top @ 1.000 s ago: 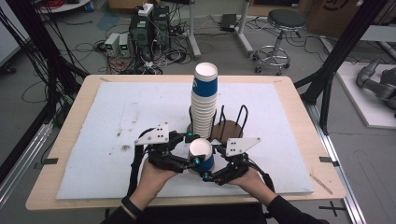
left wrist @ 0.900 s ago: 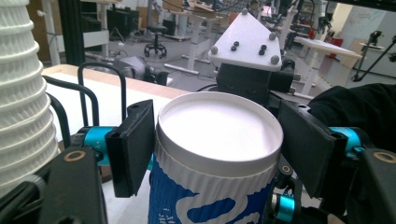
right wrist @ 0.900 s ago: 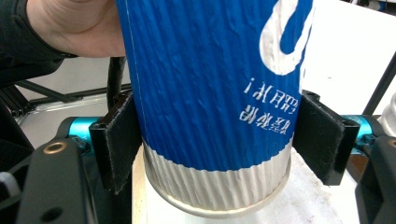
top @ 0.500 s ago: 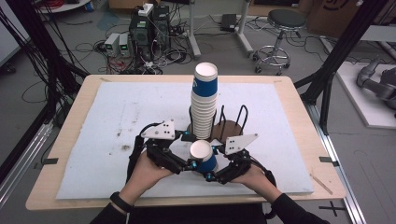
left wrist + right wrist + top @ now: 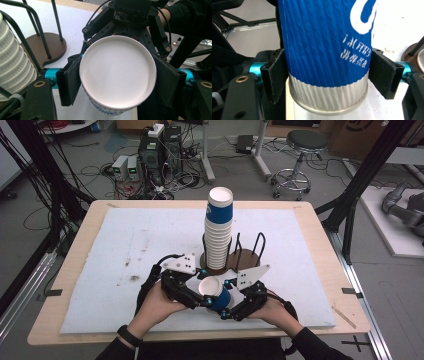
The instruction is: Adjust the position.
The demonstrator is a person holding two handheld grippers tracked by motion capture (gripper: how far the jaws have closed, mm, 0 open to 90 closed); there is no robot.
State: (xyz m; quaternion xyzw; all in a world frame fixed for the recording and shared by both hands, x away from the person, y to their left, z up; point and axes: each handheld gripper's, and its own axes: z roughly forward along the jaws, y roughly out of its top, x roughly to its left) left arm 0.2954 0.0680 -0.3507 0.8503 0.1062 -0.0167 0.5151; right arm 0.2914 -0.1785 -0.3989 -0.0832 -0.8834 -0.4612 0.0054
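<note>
I hold the blue paper cup (image 5: 215, 293) low over the table's near edge, just before the cup stack (image 5: 219, 232), with the left gripper (image 5: 198, 296) and right gripper (image 5: 228, 309) both just closed onto its wall, so I judge this a mid-air regrip, and next one claw must let go cleanly.

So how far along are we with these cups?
Done: a tall stack of blue-and-white paper cups stands in the black wire holder. In hand: one single blue paper cup, clear of the stack, with the left gripper at its rim and the right gripper near its base; both have just been closing on it. Left: that cup is neither stacked nor set down yet.
</note>
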